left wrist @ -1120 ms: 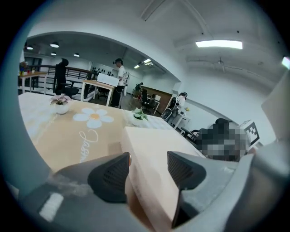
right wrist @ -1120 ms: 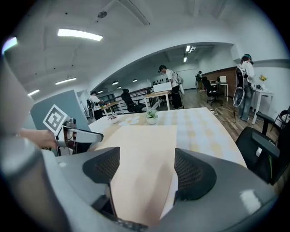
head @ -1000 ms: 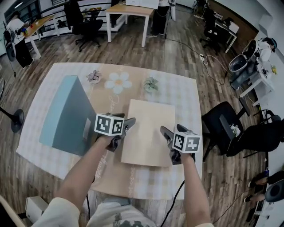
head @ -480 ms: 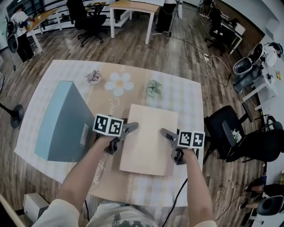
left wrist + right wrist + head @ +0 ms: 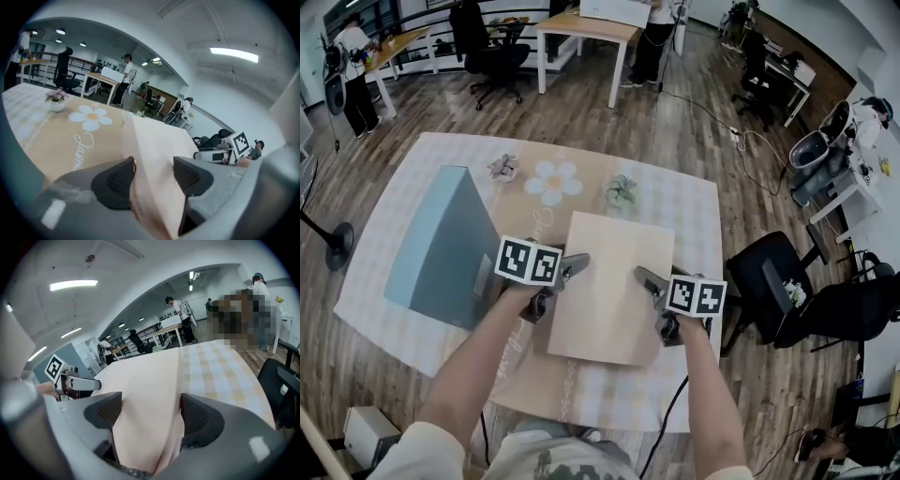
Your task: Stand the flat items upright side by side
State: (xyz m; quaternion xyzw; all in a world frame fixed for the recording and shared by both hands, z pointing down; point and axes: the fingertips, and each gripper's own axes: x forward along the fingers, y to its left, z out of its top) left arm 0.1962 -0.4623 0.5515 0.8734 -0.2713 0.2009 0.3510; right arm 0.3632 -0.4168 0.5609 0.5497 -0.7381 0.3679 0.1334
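Note:
A beige flat item (image 5: 609,286) lies in the middle of the table, held by its two long sides. My left gripper (image 5: 565,274) is shut on its left edge, which runs between the jaws in the left gripper view (image 5: 152,176). On the right edge my right gripper (image 5: 649,284) is shut too, and the beige item (image 5: 145,394) fills the gap between its jaws (image 5: 150,416). A teal flat item (image 5: 441,248) stands upright on the table just left of the left gripper. From the left gripper view the right gripper's marker cube (image 5: 240,140) shows across the beige item (image 5: 159,140).
Two small potted plants (image 5: 502,169) (image 5: 621,192) and a printed flower (image 5: 551,180) sit at the far side of the checked tablecloth (image 5: 694,211). A black office chair (image 5: 769,281) stands close to the table's right edge. A small box (image 5: 366,433) is on the floor at lower left.
Both grippers stay on the beige item's sides. The head view has shifted a little; the item and grippers keep about the same place on the table.

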